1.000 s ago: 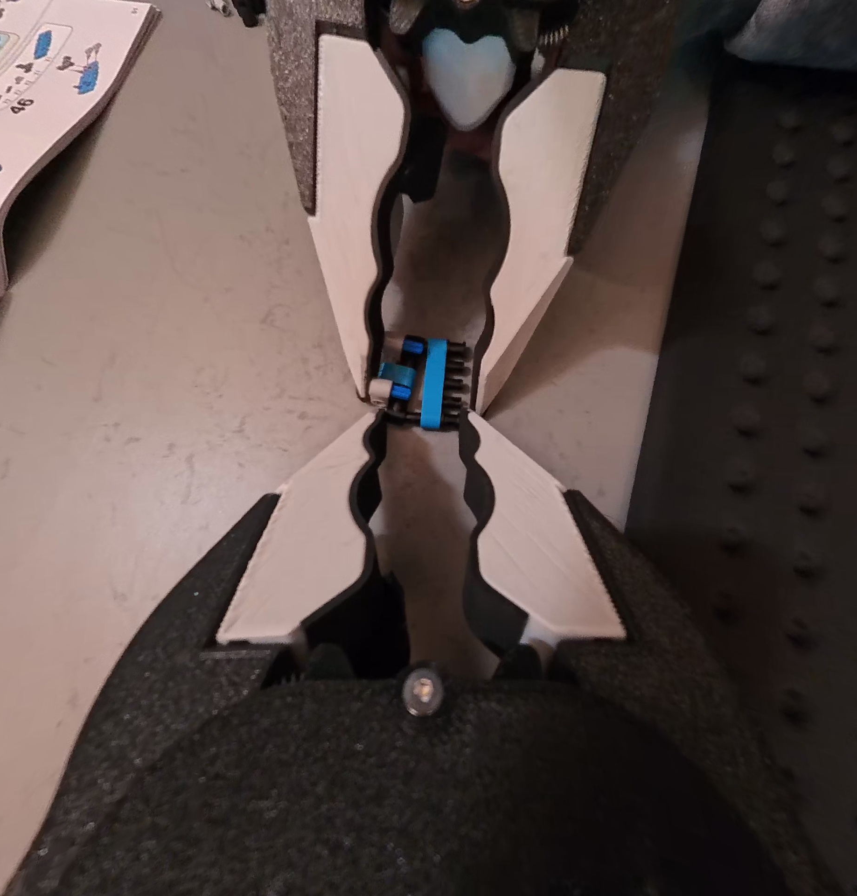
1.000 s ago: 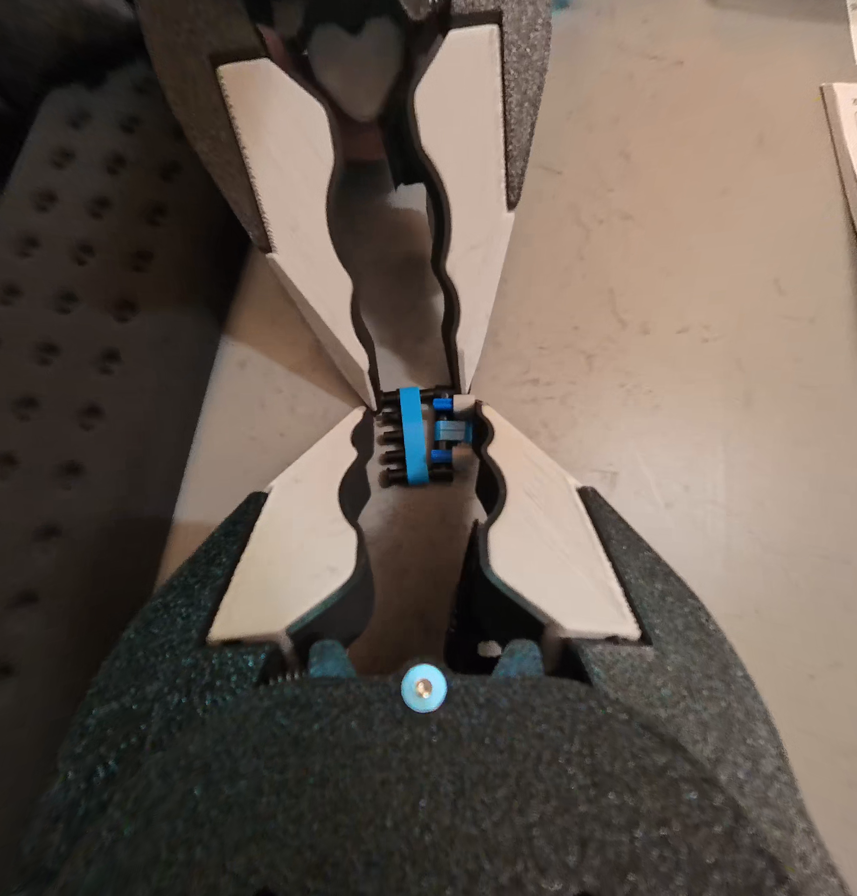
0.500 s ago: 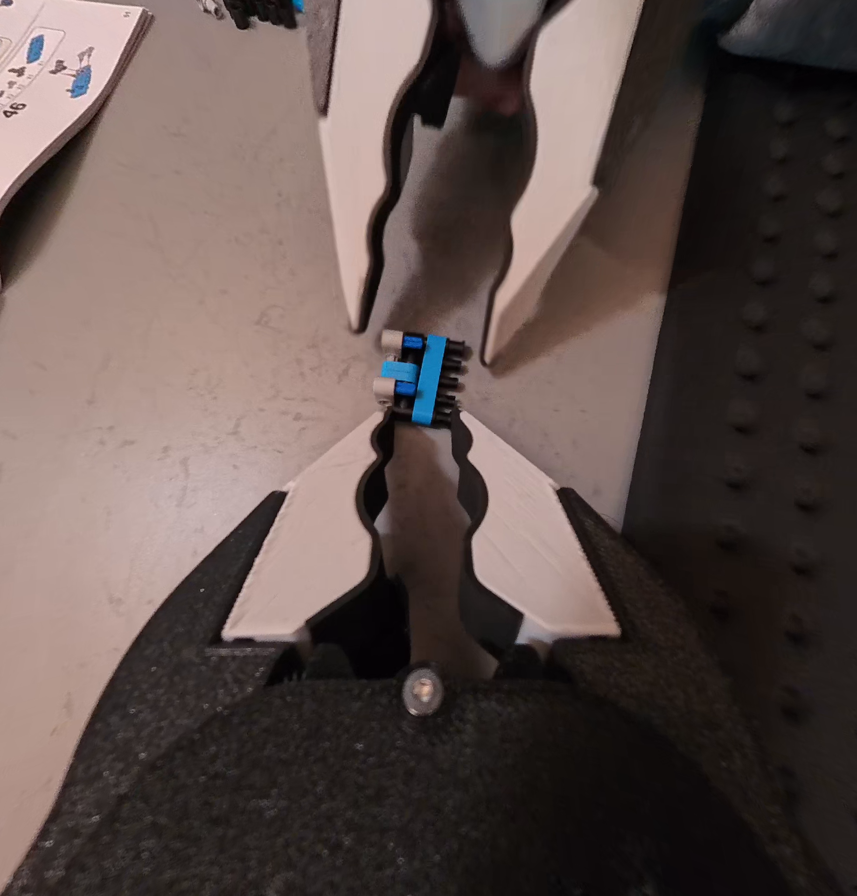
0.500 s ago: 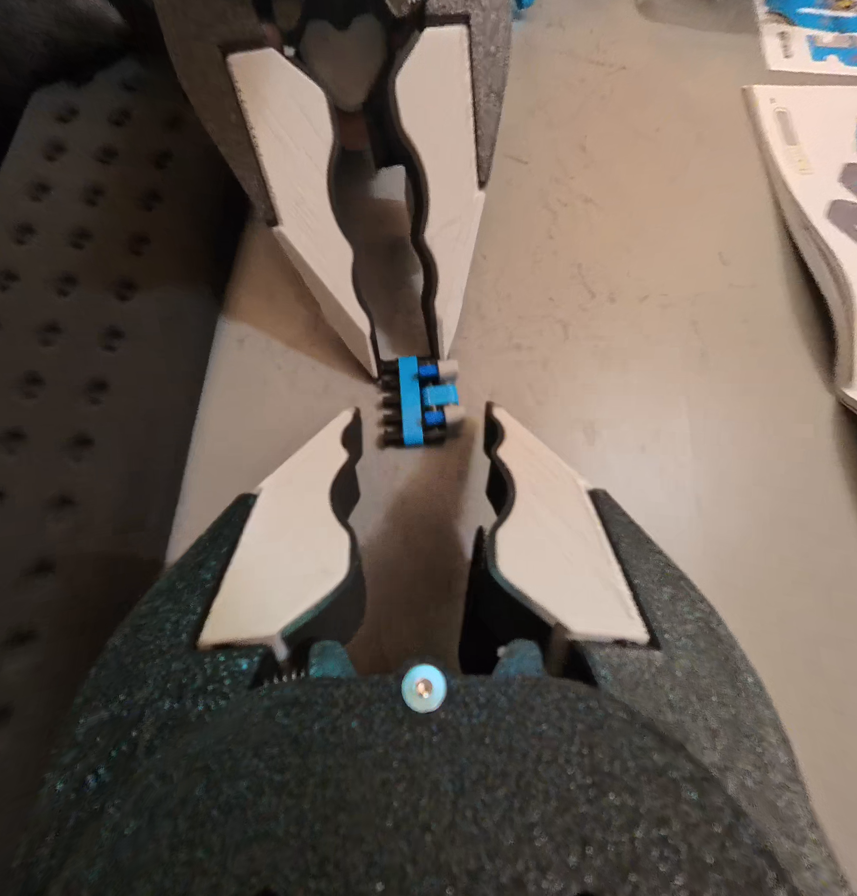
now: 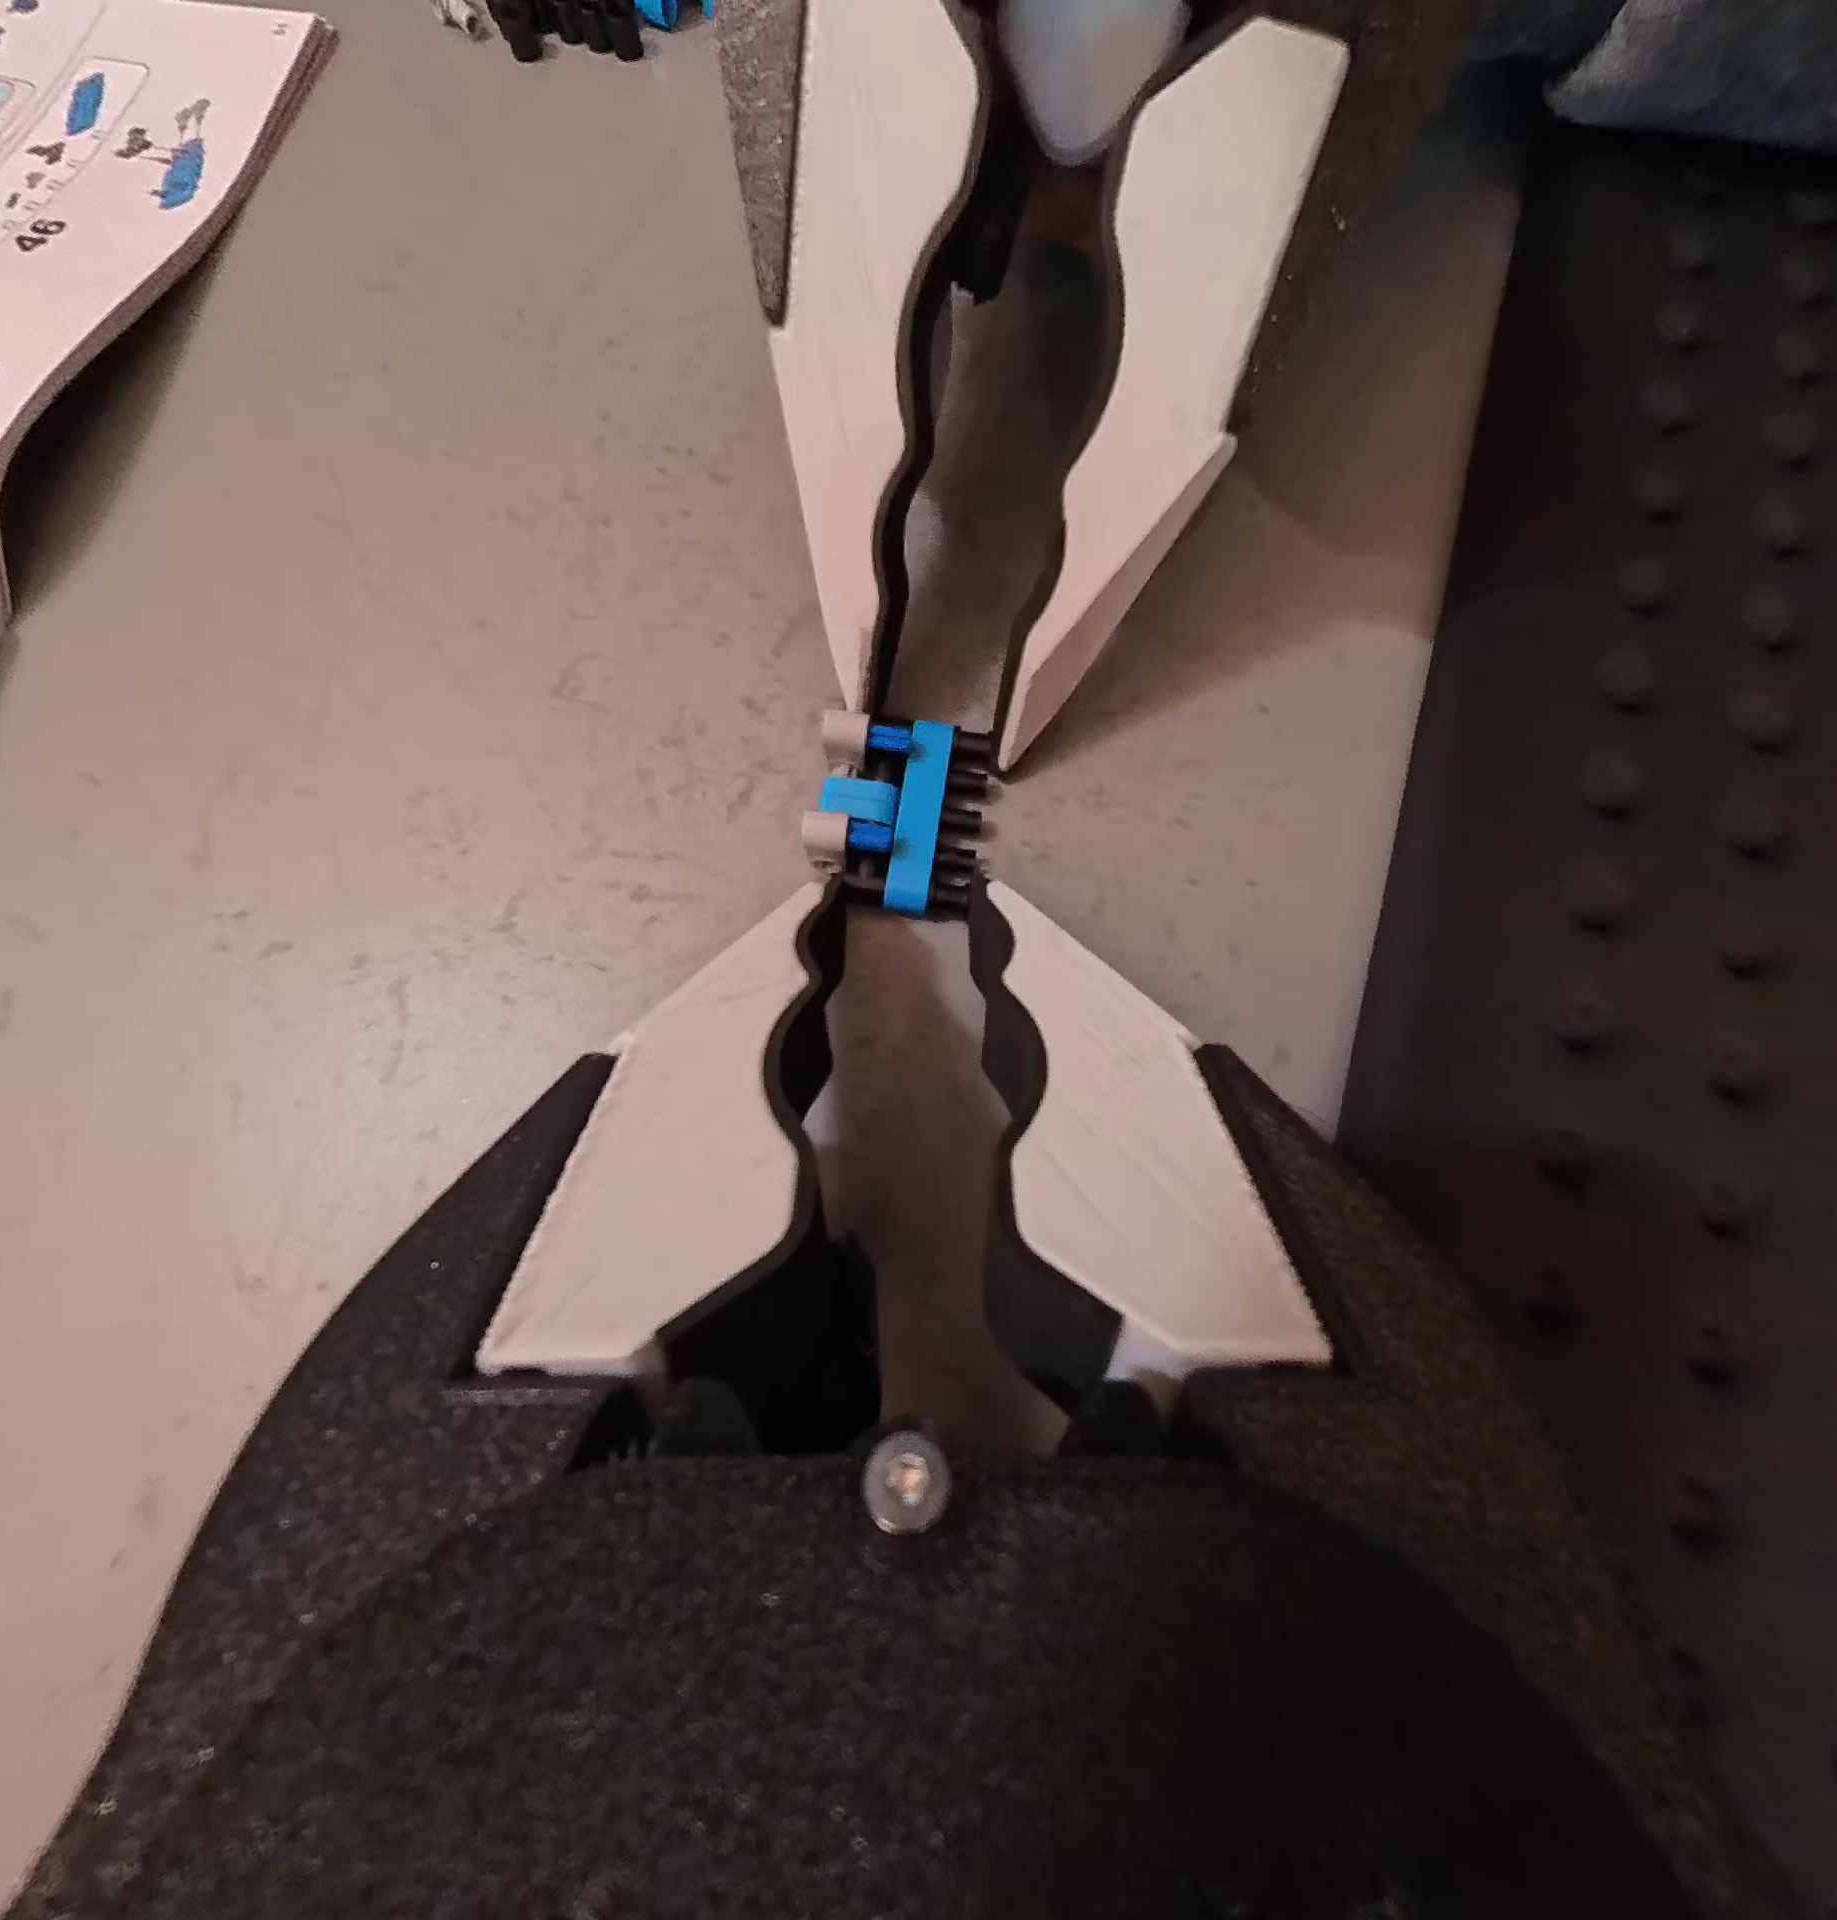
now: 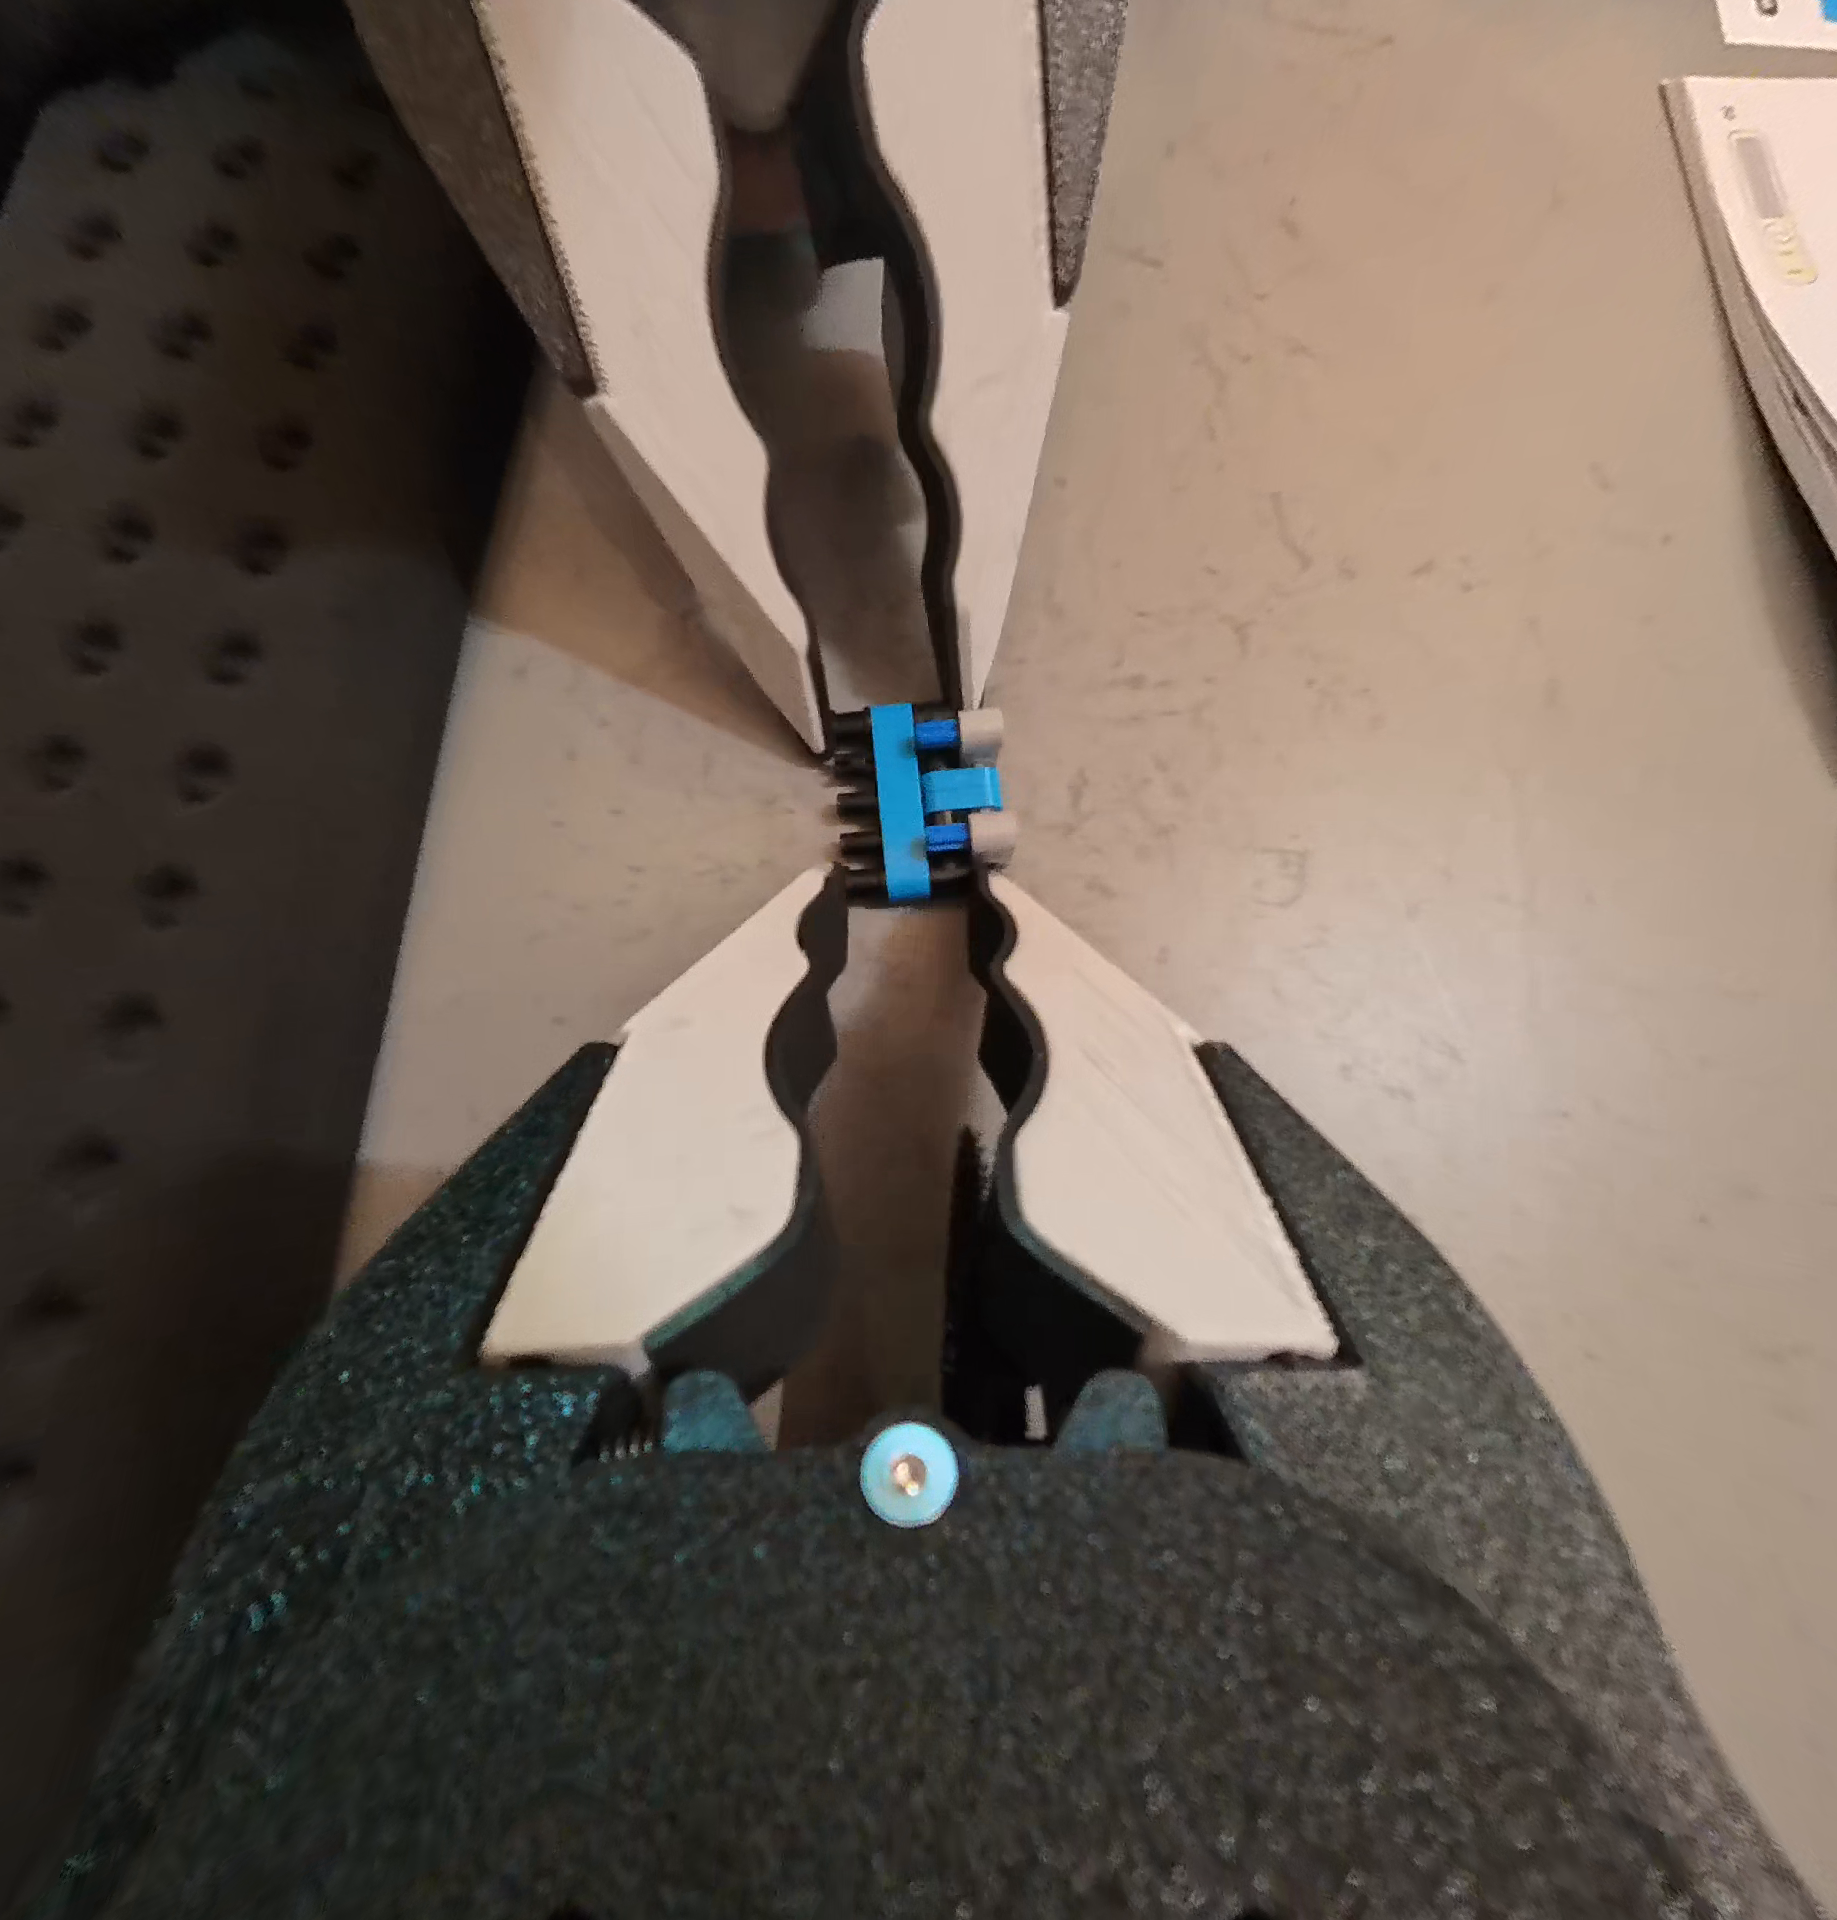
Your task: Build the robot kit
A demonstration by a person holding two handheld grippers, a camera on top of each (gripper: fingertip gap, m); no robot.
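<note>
A small toy-brick assembly, a blue beam with black pins and two grey-tipped pegs, hangs just above the grey table. My left gripper is shut on its near end. My right gripper comes in from the opposite side, with its tips closed on the far end. In the right wrist view the same assembly sits between my right gripper, which is shut on it, and my left gripper facing it.
An open instruction booklet lies at the far left of the table and also shows in the right wrist view. A dark studded mat borders the table edge. Loose black and blue parts lie at the back. Only a small space, under 4 cm, lies between the two pairs of fingers.
One second ago both grippers held the assembly. Half a second ago my right gripper had opened and drawn back. Now it has come back and closed on the assembly's end.
</note>
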